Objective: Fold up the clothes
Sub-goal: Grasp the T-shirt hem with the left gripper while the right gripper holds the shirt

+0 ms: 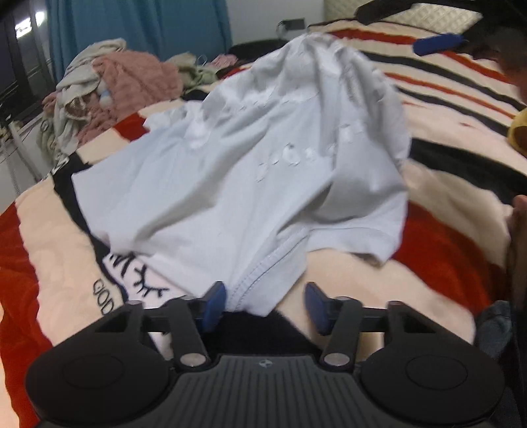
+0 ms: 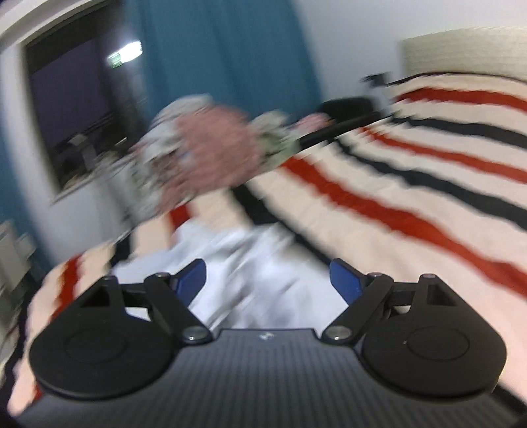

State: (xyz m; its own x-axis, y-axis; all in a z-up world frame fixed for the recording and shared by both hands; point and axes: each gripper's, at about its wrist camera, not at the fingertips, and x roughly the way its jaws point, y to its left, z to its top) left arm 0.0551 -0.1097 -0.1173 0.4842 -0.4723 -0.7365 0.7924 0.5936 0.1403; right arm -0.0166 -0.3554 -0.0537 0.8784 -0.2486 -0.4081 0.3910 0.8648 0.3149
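Pale blue shirt (image 1: 237, 171) lies rumpled on the striped blanket (image 1: 454, 230), filling the middle of the left wrist view, bunched high toward 12 o'clock and spreading flatter toward 9. Faint white print across its front, too blurred to read. A seamed edge of the shirt hangs down at 6 o'clock, into the gap of the left gripper (image 1: 265, 304). Left jaws stand apart; left blue pad (image 1: 214, 304) touches or sits just beside that edge, right pad is clear of it. No clamp on the cloth.

White fabric with black lettering (image 1: 141, 280) shows under the shirt at 7 o'clock, on the blanket.

Right wrist view is heavily motion-blurred. Shirt (image 2: 250, 263) appears at 6 o'clock, just ahead of the right gripper (image 2: 268, 281). Right jaws spread wide, nothing between the pads; cannot tell whether the pads touch the cloth.

Blanket (image 2: 411, 184) has cream, red and black stripes and runs out to 3 o'clock. Clothes pile (image 1: 108, 89), pink and grey-white, sits at 10 o'clock on the blanket's far edge; same pile (image 2: 204, 154) at 11 o'clock in the right view. Teal curtain (image 1: 141, 23) hangs behind it at 12 o'clock. Dark window (image 2: 75, 108) at 10 o'clock in the right view.
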